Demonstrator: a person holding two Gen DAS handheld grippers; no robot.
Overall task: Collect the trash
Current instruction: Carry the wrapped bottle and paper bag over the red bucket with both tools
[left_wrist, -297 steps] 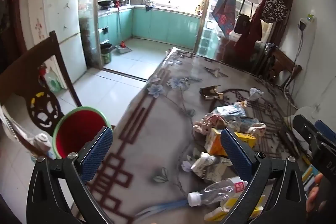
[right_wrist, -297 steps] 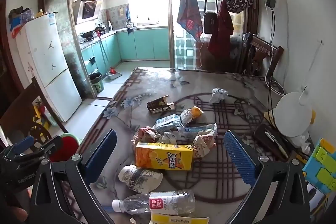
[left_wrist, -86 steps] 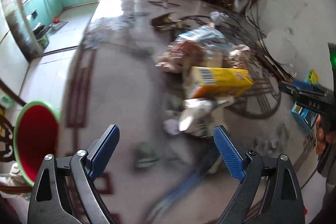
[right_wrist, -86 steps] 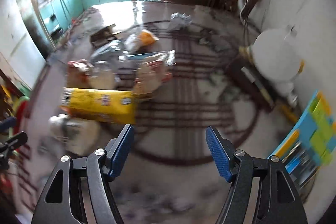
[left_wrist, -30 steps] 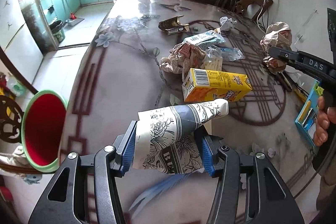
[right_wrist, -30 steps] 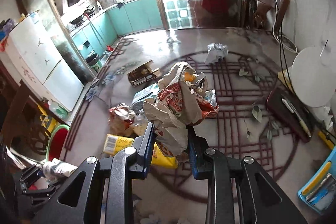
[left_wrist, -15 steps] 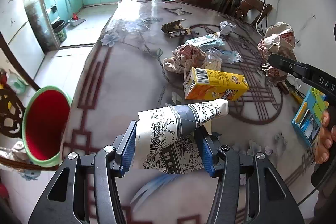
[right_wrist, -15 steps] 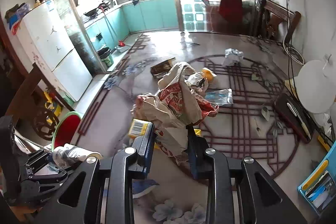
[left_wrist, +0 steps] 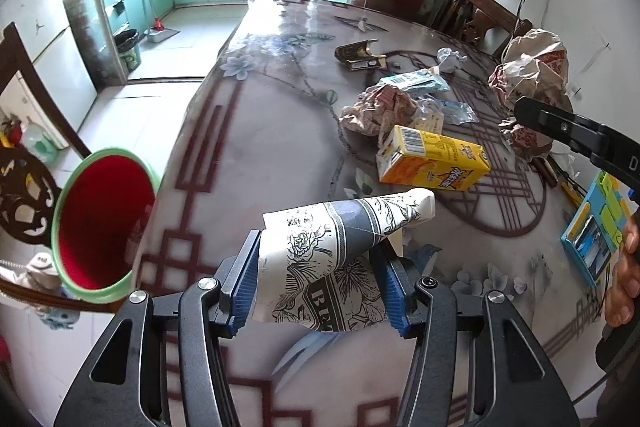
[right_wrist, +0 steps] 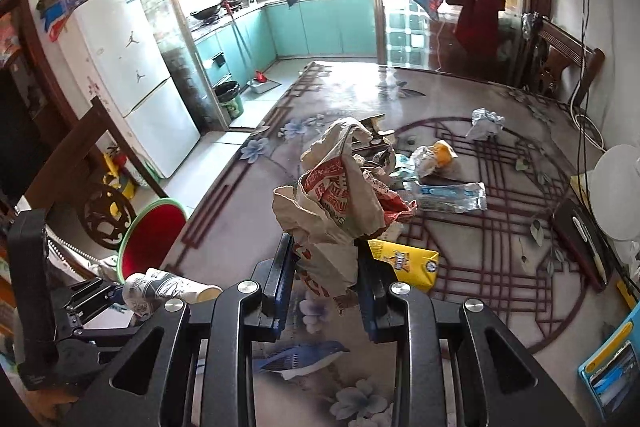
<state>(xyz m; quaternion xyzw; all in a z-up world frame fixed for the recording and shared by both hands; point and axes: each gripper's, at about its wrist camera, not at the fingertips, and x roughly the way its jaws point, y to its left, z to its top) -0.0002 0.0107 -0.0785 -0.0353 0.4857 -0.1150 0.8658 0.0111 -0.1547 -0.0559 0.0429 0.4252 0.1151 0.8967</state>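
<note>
My left tool [left_wrist: 320, 283] grips a crushed printed cup [left_wrist: 340, 251] near the desk's [left_wrist: 256, 147] left edge. Right tool [right_wrist: 326, 281] clamps what looks like a crumpled paper bag [right_wrist: 340, 203].

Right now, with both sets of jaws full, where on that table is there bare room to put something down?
The widest bare stretch of the table runs along its edge nearest the red bin, up to the kitchen end. A smaller patch lies inside the circular pattern right of the yellow carton. The middle is crowded: crumpled wrappers, clear plastic packet, carton.
</note>
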